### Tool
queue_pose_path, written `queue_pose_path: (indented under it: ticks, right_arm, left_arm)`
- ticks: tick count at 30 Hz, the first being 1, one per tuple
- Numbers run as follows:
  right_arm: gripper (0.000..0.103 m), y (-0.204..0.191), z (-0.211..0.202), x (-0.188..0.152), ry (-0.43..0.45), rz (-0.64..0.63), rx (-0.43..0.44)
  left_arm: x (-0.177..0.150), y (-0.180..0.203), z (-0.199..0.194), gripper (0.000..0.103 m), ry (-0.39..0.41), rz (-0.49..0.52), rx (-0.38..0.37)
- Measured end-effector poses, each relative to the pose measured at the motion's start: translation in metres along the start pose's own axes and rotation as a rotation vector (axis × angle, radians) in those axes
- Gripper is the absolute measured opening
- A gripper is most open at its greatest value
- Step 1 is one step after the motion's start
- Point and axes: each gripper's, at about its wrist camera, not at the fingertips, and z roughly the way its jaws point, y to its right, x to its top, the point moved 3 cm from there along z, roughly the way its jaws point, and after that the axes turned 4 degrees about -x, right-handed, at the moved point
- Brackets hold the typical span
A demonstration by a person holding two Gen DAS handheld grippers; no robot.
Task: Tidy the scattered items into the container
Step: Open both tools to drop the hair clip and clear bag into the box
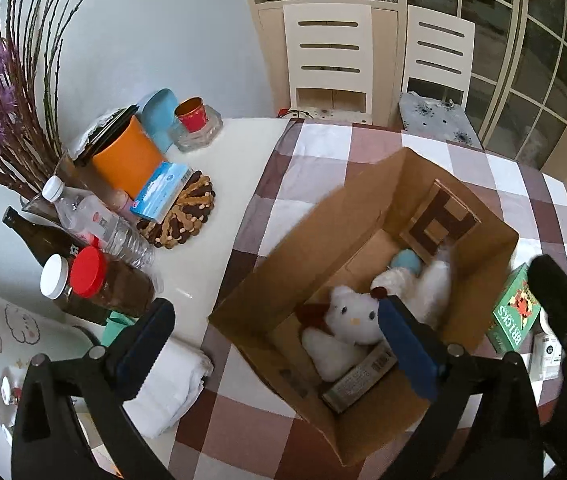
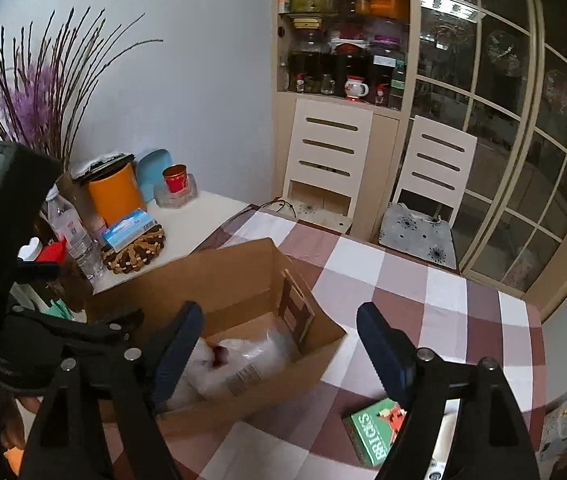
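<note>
1. The cardboard box [image 1: 363, 280], mid-frame on the checked table [image 1: 323, 148], already holds a white plush cat [image 1: 353, 316], a blue ball [image 1: 405, 262] and a wooden puzzle [image 1: 441, 222]
2. A green brick box [image 2: 375, 432] at lower right remains outside
3. Left hand-held gripper [image 1: 275, 340] and right hand-held gripper [image 2: 279, 344] both gape wide, holding nothing

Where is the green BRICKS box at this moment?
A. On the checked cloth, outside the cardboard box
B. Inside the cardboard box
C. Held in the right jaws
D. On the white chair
A: the BRICKS box lies on the checked cloth beside the cardboard box, under the open, empty right gripper; the toys already inside are the white plush and others.
</note>
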Motion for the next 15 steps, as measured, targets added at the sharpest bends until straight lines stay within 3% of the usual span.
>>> queue_pose_path:
  ticks: [15]
  right_arm:
    - [0.082,0.033,-0.056,-0.078,-0.086,0.109,-0.019]
  left_arm:
    - [-0.062,0.047,-0.045,0.103,0.011,0.029,-0.102]
